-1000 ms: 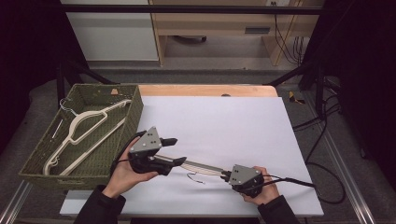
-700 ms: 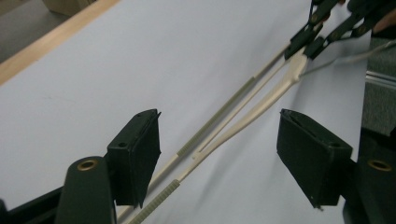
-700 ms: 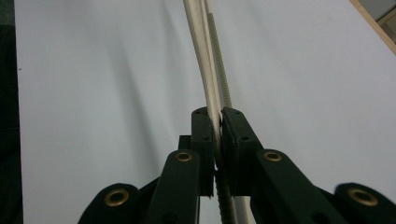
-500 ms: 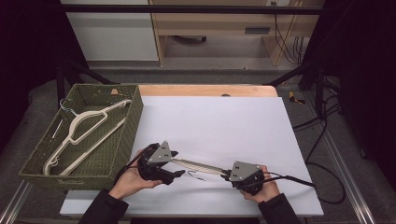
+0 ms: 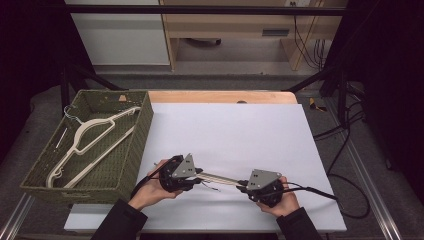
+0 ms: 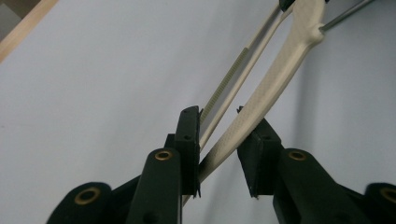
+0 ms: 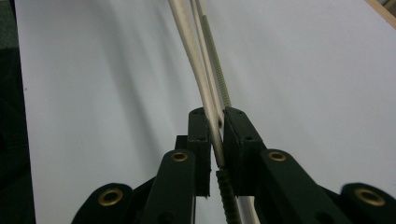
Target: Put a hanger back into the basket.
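A cream hanger (image 5: pixel 222 178) lies near the white table's front edge, spanning the gap between both grippers. My right gripper (image 5: pixel 262 187) is shut on one end of it; in the right gripper view the pads (image 7: pixel 233 130) pinch the hanger's thin arm (image 7: pixel 187 37) at my right gripper (image 7: pixel 216 114). My left gripper (image 5: pixel 182 172) is at the other end. Seen from the left gripper view, my left gripper (image 6: pixel 219 119) stands open with the hanger's arm (image 6: pixel 275 74) running between the jaws, resting against one pad (image 6: pixel 189 140). Its metal hook (image 6: pixel 345 14) points away.
A green woven basket (image 5: pixel 135 160) stands off the table's left side and holds other cream hangers (image 5: pixel 95 135). The white table top (image 5: pixel 240 125) stretches out behind the grippers. Cables (image 5: pixel 340 150) trail at the right edge.
My left gripper has come down and moved right, from above the table to the hanger's left end, with its jaws now either side of the arm. The right gripper has held still.
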Available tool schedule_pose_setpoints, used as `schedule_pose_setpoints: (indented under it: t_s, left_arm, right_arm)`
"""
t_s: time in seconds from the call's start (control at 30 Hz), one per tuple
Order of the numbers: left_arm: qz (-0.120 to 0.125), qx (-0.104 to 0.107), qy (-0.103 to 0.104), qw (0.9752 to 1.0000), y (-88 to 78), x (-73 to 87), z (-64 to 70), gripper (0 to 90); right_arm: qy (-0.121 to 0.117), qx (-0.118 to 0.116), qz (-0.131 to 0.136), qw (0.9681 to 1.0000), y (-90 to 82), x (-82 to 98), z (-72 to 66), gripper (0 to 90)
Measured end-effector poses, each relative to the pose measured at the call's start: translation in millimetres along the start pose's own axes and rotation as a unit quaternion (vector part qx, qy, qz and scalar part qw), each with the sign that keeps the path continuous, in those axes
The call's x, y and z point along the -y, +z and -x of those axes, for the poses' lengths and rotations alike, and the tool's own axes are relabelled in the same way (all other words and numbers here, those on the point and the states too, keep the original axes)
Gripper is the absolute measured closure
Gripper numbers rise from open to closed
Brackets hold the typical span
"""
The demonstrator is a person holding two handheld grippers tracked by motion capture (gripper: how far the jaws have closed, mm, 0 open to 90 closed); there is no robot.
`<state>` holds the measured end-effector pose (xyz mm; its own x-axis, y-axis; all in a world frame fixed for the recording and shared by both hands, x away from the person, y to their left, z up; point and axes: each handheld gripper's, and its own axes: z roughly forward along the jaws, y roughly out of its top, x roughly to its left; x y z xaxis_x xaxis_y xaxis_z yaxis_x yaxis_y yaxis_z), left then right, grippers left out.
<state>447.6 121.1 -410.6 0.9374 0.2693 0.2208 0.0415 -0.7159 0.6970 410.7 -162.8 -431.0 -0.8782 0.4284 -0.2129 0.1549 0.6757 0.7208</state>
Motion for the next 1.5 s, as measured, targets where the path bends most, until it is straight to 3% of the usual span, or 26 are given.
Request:
schedule_pose_setpoints:
  t_s: [0.13, 0.3, 0.4, 0.57, 0.67, 0.83, 0.97, 1.03, 1.3, 1.33, 1.4, 1.5]
  left_arm:
    - [0.007, -0.01, 0.011, 0.9999, -4.3, -3.9, 4.2, 74.8]
    - [0.011, -0.02, 0.022, 0.9995, -6.9, -9.7, 10.4, 81.0]
    - [0.013, -0.017, 0.015, 0.9997, -7.0, -11.3, 12.2, 83.7]
    - [0.015, -0.023, -0.017, 0.9995, -10.5, -12.3, 10.2, 86.2]
    - [0.028, -0.012, -0.05, 0.9983, -17.8, -12.6, 7.6, 86.2]
    - [0.036, -0.033, -0.088, 0.9949, -28.8, -16.5, 9.1, 86.2]
    - [0.053, -0.043, -0.125, 0.9898, -40.2, -17.7, 7.0, 86.2]
    - [0.062, -0.047, -0.136, 0.9877, -47.8, -19.4, 6.1, 86.2]
    - [0.109, -0.066, -0.152, 0.9802, -96.3, -27.7, 0.0, 86.2]
    - [0.114, -0.069, -0.151, 0.9794, -103.1, -28.7, -1.8, 86.2]
    - [0.119, -0.077, -0.156, 0.9775, -116.2, -31.4, -6.4, 86.2]
    - [0.124, -0.084, -0.159, 0.9758, -132.9, -35.3, -13.9, 86.2]
  right_arm:
    - [0.025, 0.005, 0.008, 0.9996, -4.5, -1.6, 2.9, 72.3]
    - [0.031, 0.034, 0.032, 0.9984, -12.9, -2.0, 7.1, 60.7]
    - [0.05, 0.05, 0.051, 0.9962, -18.9, -1.9, 10.3, 54.3]
    - [0.12, 0.067, 0.086, 0.9867, -31.0, 7.7, 22.6, 40.9]
    - [0.163, 0.069, 0.106, 0.9784, -37.8, 15.9, 29.3, 32.0]
    - [0.21, 0.078, 0.117, 0.9675, -44.7, 28.8, 37.3, 20.2]
    - [0.233, 0.091, 0.113, 0.9616, -47.4, 37.5, 40.4, 15.1]
    - [0.235, 0.092, 0.109, 0.9615, -48.4, 40.7, 41.8, 12.6]
    - [0.256, 0.113, 0.124, 0.9519, -53.2, 47.3, 46.5, 7.2]
    - [0.254, 0.11, 0.125, 0.9527, -54.0, 48.4, 47.4, 7.2]
    - [0.262, 0.109, 0.129, 0.9501, -54.1, 48.8, 47.7, 6.9]
    - [0.26, 0.111, 0.128, 0.9505, -54.9, 49.0, 48.1, 6.5]
